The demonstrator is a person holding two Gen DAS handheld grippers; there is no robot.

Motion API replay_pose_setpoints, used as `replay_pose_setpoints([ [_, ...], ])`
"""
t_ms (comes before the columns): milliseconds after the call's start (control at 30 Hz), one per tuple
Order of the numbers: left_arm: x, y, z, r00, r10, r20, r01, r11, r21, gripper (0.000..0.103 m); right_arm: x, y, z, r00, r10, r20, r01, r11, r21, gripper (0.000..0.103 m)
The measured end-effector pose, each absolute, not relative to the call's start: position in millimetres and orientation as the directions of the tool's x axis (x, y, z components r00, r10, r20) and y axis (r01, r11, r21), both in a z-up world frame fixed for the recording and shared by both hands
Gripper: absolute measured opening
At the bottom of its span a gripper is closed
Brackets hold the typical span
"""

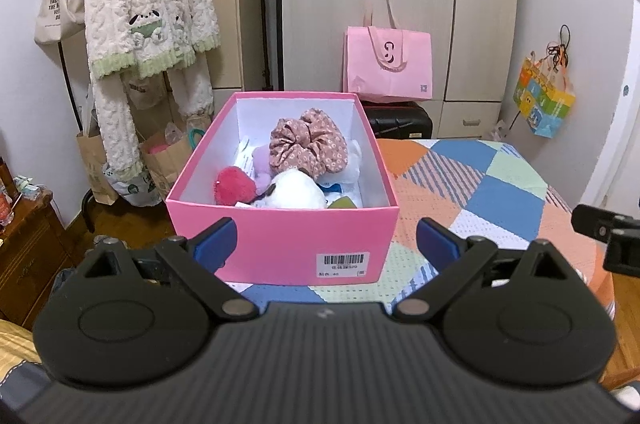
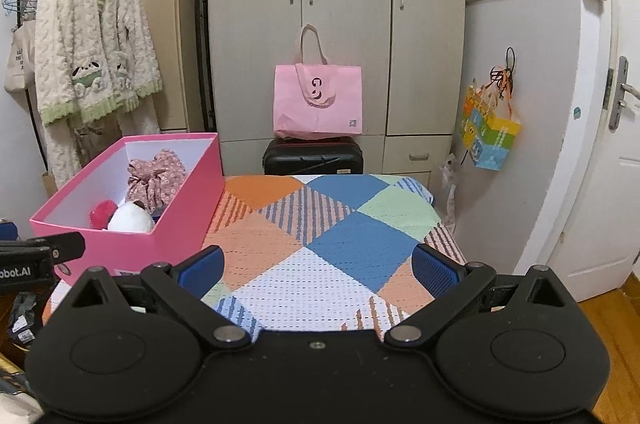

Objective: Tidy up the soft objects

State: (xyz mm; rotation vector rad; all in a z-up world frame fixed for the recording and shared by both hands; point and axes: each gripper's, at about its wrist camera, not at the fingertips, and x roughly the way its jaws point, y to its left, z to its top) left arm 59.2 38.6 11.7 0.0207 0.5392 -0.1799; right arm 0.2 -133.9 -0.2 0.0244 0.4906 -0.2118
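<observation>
My left gripper (image 1: pixel 326 238) has its jaws wide apart and holds nothing; the pink box (image 1: pixel 280 244) sits straight ahead of them, its near wall with the barcode label (image 1: pixel 341 263) showing between the two blue pads. The box is open on top and rests on the desk, which is covered by a patchwork cloth (image 1: pixel 480 184). Inside, from the jaws outward: a white plush (image 1: pixel 298 190) against the near wall, a red pompom (image 1: pixel 234 186) just left of it and touching it, a small lilac piece (image 1: pixel 262 160) behind those, and a floral scrunchie (image 1: pixel 308 144) piled toward the far end on top of something white. A bit of green shows at the near right corner; I cannot tell what it is. My right gripper (image 2: pixel 318 270) also has its jaws spread, empty, over bare cloth (image 2: pixel 340 224); from there the box (image 2: pixel 176 208) lies ahead and to the left of the jaws, well apart from them. Beyond the desk, ahead of both jaws: a pink tote bag (image 2: pixel 318 104) standing on a black suitcase (image 2: pixel 312 156), in front of a wardrobe (image 2: pixel 300 4).
</observation>
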Motion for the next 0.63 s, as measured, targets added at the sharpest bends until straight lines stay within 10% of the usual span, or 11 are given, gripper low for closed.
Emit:
replay_pose_setpoints([
  [633, 52.6, 35.9, 12.9, 0.845, -0.175, -0.506, 0.197, 0.980, -0.009, 0.097, -5.3, -125.0, -2.3, 0.873, -0.179, -0.454, 0.176, 0.983, -0.048, 0.102],
])
